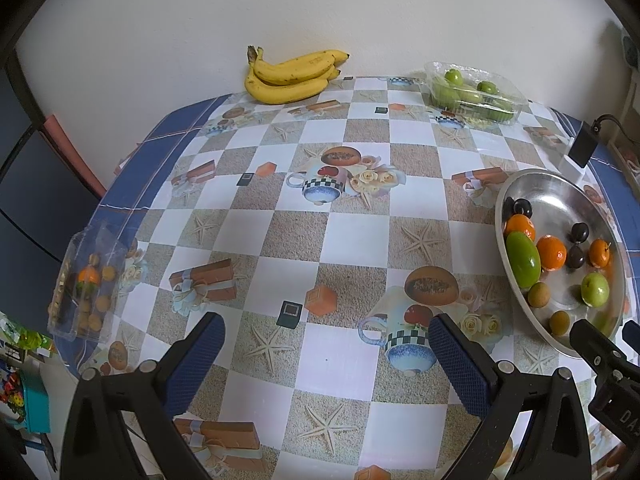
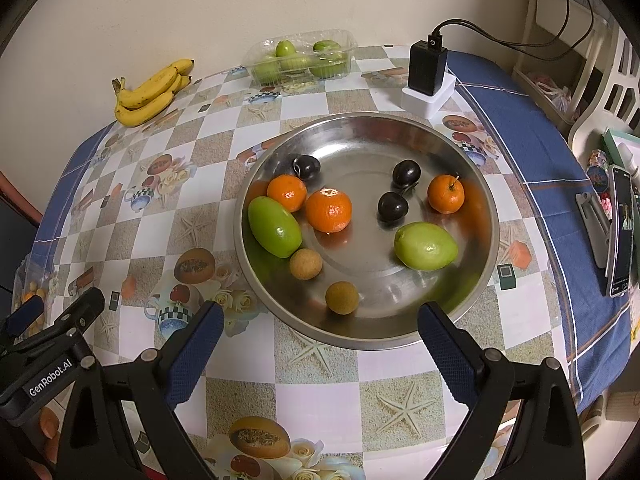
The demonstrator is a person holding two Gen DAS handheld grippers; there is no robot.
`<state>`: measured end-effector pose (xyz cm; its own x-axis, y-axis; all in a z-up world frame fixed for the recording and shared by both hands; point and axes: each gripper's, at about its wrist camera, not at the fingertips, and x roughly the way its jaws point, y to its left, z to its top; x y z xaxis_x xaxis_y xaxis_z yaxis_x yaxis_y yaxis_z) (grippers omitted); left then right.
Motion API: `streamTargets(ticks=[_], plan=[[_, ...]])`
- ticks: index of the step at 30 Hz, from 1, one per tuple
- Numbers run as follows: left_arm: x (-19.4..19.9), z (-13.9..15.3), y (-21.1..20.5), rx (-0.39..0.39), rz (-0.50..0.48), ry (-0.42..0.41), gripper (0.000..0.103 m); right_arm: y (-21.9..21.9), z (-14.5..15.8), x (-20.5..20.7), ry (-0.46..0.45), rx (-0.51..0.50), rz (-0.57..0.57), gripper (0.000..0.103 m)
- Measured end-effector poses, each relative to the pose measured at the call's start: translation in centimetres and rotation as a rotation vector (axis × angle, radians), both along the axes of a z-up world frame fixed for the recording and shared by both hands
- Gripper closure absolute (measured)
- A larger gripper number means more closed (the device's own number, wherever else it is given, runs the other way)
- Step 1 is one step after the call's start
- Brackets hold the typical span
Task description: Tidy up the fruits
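Trouble would likely come from the round fruit in the steel bowl (image 2: 486, 216): a longan (image 2: 341, 297) near its front rim, or a tangerine (image 2: 329, 210) at its middle, could roll away from a closing pad and knock the plums (image 2: 393, 207). Left of the bowl, the left gripper (image 1: 326, 354) hangs spread and empty over bare cloth; the right gripper (image 2: 320, 334), also agape, hovers at the bowl's near rim. Far-left of the bowl lie bananas (image 2: 150, 92); behind it, a clear tray (image 2: 302, 58) and a charger (image 2: 427, 68); nothing blocks the reach.
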<state>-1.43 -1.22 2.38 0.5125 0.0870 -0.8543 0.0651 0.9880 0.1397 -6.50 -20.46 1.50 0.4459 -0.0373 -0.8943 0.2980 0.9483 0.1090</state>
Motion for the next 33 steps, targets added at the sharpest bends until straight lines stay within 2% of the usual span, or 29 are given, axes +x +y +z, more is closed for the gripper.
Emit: streamTargets(ticks=[33], plan=[[-0.11,-0.34,-0.14,-0.002,-0.009,0.008,0.0,0.13,-0.24,0.0,0.006,0.001,-0.002,0.005]])
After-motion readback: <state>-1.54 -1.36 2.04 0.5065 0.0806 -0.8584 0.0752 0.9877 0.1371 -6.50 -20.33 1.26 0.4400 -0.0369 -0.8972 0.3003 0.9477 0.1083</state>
